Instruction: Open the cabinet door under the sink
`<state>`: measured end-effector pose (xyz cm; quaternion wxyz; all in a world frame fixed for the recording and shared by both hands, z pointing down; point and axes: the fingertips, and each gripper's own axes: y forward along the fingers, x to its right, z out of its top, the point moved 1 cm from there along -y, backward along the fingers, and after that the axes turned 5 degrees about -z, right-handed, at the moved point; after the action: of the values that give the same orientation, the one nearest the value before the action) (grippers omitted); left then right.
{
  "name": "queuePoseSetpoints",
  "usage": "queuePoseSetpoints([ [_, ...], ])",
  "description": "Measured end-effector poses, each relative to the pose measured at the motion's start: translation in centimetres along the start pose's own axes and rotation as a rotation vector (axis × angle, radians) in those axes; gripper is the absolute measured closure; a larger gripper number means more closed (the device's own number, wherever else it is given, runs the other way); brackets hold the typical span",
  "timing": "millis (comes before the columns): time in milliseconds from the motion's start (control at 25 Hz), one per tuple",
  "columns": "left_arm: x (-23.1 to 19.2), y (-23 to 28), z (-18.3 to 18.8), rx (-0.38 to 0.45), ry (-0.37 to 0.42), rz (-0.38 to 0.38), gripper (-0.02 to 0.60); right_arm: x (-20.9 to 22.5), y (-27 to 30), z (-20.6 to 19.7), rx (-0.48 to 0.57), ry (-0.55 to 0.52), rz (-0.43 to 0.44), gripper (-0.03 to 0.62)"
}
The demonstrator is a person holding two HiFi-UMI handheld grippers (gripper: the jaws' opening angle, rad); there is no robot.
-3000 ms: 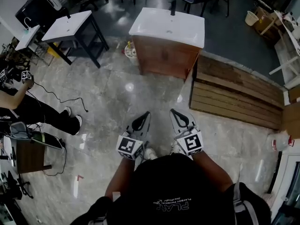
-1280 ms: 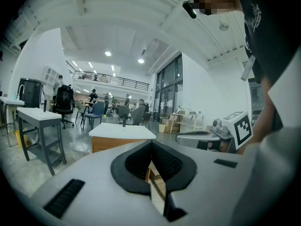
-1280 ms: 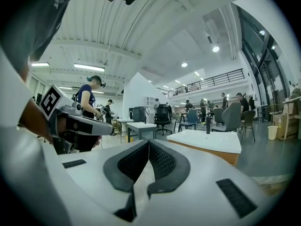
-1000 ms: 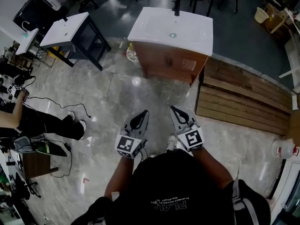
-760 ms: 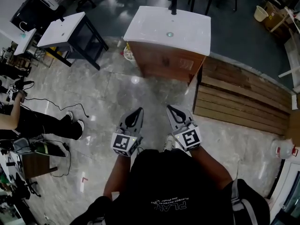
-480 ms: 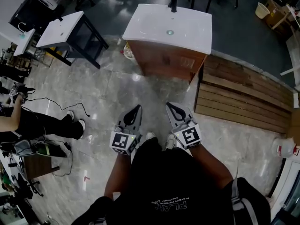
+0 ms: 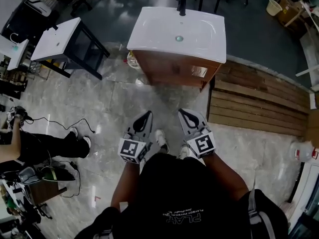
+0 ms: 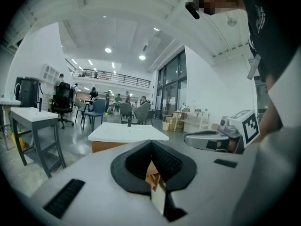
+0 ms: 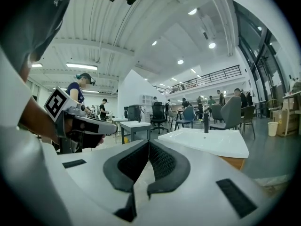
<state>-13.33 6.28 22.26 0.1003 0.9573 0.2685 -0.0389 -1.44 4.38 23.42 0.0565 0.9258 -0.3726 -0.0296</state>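
Observation:
The sink cabinet stands ahead on the floor, a white basin top with a black tap over a brown wooden front whose doors are closed. In the head view my left gripper and right gripper are held side by side, well short of the cabinet and pointing at it. Both are shut with nothing between the jaws. The left gripper view has its closed jaw tips below the basin top. In the right gripper view, the basin top lies to the right of the closed tips.
A black-framed table with a white top stands to the left of the cabinet. Wooden planks lie on the floor to its right. A seated person's legs and a cable are at the left. A white jug stands at the far right.
The cabinet has come nearer and larger in the head view as the person walks toward it. Both grippers stay shut and side by side; a shoe now shows between them.

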Motion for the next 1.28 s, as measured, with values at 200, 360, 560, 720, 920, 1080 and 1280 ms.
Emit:
queuePoseSetpoints([
  [200,-4.0,2.3,0.9,-0.005,0.010,-0.043,0.563,1.0,3.7,0.7,0.021,0.001,-0.046,0.569],
  [360,-6.0,4.6,1.4,-0.011,0.019,-0.093,0.563,2.2,5.8,0.5,-0.008,-0.009,-0.086,0.569],
  [560,-8.1,6.8,2.3,0.001,0.032,-0.156,0.563,3.2,8.2,2.0,0.022,-0.006,-0.147,0.569],
  [720,-9.0,7.9,2.3,-0.006,0.031,-0.204,0.563,3.2,9.8,3.2,0.016,0.011,-0.168,0.569],
  [920,-9.5,9.5,2.7,0.004,0.027,-0.256,0.563,4.1,11.4,3.1,-0.001,0.010,-0.190,0.569],
  [1080,-10.2,11.3,2.1,-0.010,0.016,-0.258,0.563,5.5,12.6,2.3,-0.002,0.003,-0.195,0.569],
  [1280,-11.4,14.1,0.5,-0.052,0.002,-0.227,0.563,7.8,14.1,0.3,-0.014,-0.004,-0.177,0.569],
])
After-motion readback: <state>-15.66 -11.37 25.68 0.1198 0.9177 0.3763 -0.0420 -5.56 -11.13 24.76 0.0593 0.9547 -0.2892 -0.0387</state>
